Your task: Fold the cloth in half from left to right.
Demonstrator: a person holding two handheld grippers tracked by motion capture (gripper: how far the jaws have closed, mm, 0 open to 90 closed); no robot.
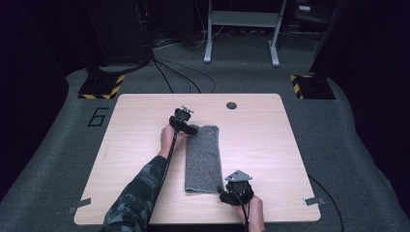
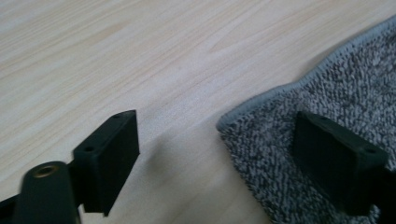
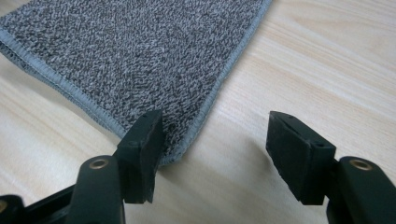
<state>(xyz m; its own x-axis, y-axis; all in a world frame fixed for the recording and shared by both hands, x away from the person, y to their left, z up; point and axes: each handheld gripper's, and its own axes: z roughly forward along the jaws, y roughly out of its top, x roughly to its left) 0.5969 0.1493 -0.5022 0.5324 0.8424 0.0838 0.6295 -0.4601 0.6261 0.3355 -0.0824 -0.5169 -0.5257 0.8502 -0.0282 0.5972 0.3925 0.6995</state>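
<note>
A grey towel (image 1: 203,157) lies folded into a long strip on the wooden table (image 1: 140,111), running from near to far. My left gripper (image 1: 192,129) is open at the strip's far left corner. In the left gripper view (image 2: 217,128), one jaw hangs over the towel (image 2: 336,88) and the other over bare wood (image 2: 140,56). My right gripper (image 1: 225,192) is open at the strip's near right corner. In the right gripper view (image 3: 215,123), its left jaw rests at the towel's (image 3: 140,56) corner and its right jaw is over wood (image 3: 327,70).
A round cable hole (image 1: 231,105) sits near the table's far edge. Grey tape tabs (image 1: 314,201) mark the front corners. On the carpet beyond are cables (image 1: 179,72), striped stand bases (image 1: 101,87) and a metal frame (image 1: 241,29).
</note>
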